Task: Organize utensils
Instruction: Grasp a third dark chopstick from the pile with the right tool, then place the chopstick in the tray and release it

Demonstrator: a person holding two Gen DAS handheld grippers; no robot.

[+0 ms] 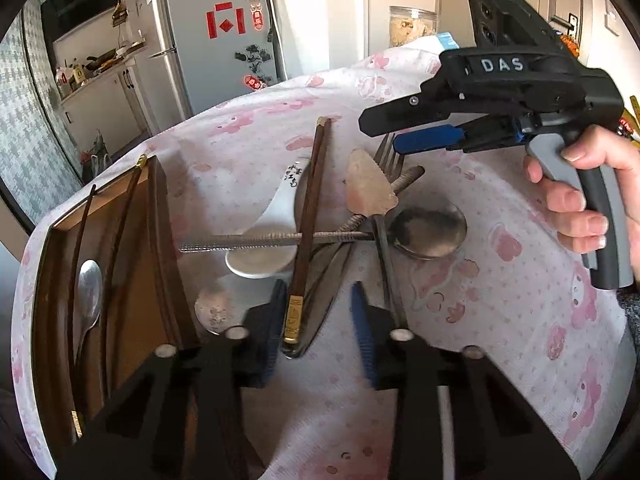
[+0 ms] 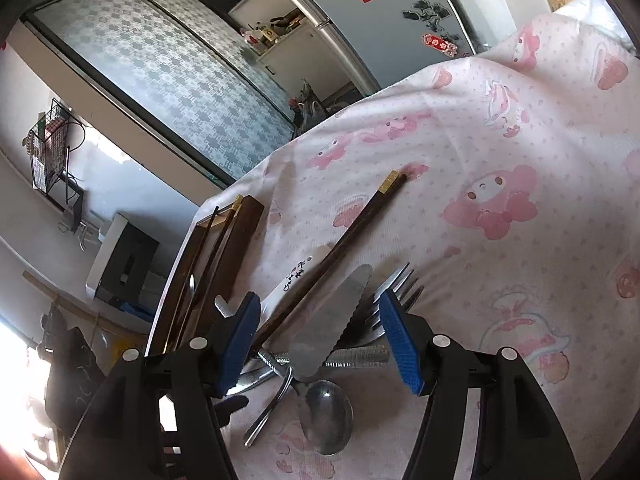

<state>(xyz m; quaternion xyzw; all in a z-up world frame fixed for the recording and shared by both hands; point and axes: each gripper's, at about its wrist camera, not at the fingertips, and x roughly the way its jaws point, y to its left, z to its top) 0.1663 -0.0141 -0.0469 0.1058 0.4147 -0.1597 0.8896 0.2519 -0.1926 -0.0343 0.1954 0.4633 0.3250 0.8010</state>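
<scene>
A pile of utensils lies on the pink-patterned cloth: a dark chopstick (image 1: 308, 216), a white ceramic spoon (image 1: 276, 224), a serrated cake server (image 1: 370, 190), a fork (image 1: 390, 156) and a metal spoon (image 1: 430, 232). My left gripper (image 1: 318, 316) is open, its fingers either side of the chopstick's gold-banded end. My right gripper (image 1: 390, 136) hovers open above the fork. In the right wrist view it (image 2: 320, 336) is open over the server (image 2: 332, 320), fork (image 2: 396, 284) and chopstick (image 2: 340, 252).
A wooden tray (image 1: 156, 216) at the left holds chopsticks (image 1: 120, 220) and a metal spoon (image 1: 90, 292); it also shows in the right wrist view (image 2: 240, 240). A fridge (image 1: 212, 40) and kitchen counter stand beyond the table's far edge.
</scene>
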